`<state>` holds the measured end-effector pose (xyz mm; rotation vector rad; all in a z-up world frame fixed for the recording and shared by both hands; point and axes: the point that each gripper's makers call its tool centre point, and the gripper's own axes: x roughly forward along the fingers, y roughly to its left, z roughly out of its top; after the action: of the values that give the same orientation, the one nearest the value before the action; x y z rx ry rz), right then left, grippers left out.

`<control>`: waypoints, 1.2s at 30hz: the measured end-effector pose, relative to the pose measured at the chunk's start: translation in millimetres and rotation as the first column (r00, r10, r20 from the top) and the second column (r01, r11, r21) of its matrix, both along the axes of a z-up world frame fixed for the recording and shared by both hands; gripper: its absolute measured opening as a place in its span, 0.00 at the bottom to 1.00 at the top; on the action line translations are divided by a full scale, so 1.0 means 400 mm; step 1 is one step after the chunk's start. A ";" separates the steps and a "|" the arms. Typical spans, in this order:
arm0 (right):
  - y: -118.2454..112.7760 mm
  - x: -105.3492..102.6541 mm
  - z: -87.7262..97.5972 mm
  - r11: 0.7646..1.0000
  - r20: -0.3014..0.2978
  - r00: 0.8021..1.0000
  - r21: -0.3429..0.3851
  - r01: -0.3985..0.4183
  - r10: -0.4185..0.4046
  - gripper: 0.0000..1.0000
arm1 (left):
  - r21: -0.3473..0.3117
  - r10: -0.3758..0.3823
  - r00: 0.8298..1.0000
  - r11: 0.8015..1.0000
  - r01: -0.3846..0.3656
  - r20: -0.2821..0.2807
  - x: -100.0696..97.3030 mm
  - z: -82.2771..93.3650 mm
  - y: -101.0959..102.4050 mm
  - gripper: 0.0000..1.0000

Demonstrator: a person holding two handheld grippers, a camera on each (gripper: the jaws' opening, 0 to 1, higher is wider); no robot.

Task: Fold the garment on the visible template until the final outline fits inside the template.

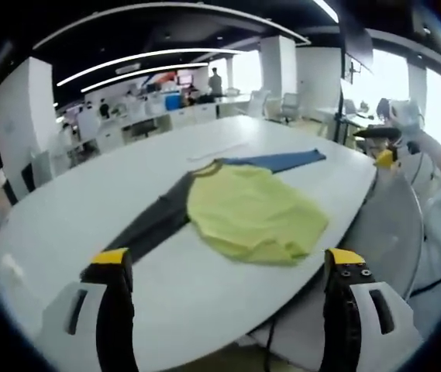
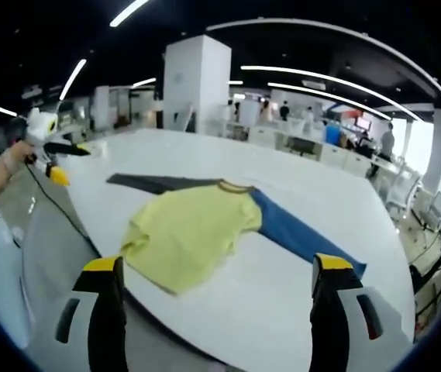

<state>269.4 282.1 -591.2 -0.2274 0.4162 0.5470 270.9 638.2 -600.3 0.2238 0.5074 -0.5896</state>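
Observation:
A shirt lies flat on the white table [image 1: 88,201], its collar turned away from the front edge. Its yellow body [image 1: 251,213] [image 2: 189,232] is rumpled at the hem. One sleeve is dark grey [image 1: 154,221] [image 2: 154,183] and the other is blue [image 1: 282,161] [image 2: 294,232]. My left gripper [image 1: 228,260] hovers short of the hem, open, with nothing between its yellow-tipped fingers [image 1: 111,257]. My right gripper [image 2: 216,265] is also open and holds nothing, near the table edge. Each gripper appears in the other's view, held by a hand off the table: right gripper [image 1: 391,139], left gripper [image 2: 49,143].
The table's rounded front edge [image 2: 150,318] runs under both grippers, with grey floor beyond it. A thin pale strip [image 1: 220,151] lies on the table past the collar. A cable [image 2: 57,205] hangs from the far gripper. Desks, chairs [image 1: 290,105], a pillar [image 2: 197,81] and people stand behind.

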 end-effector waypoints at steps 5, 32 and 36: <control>-0.004 0.005 -0.003 1.000 -0.002 1.000 0.002 -0.001 0.001 1.00 | -0.006 -0.005 1.000 1.000 0.005 0.000 0.007 0.003 -0.010 1.00; 0.025 0.073 -0.033 1.000 -0.051 0.998 0.009 -0.020 0.021 1.00 | -0.021 -0.034 0.998 0.999 0.033 -0.057 0.074 -0.035 -0.038 0.99; 0.027 0.091 -0.044 1.000 -0.065 0.998 0.015 -0.016 0.017 1.00 | 0.028 -0.060 0.995 0.998 0.063 -0.075 0.085 -0.055 -0.056 0.99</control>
<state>305.8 293.0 -608.8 -0.1999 0.4735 0.5747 304.7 615.6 -622.4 0.2478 0.5827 -0.6523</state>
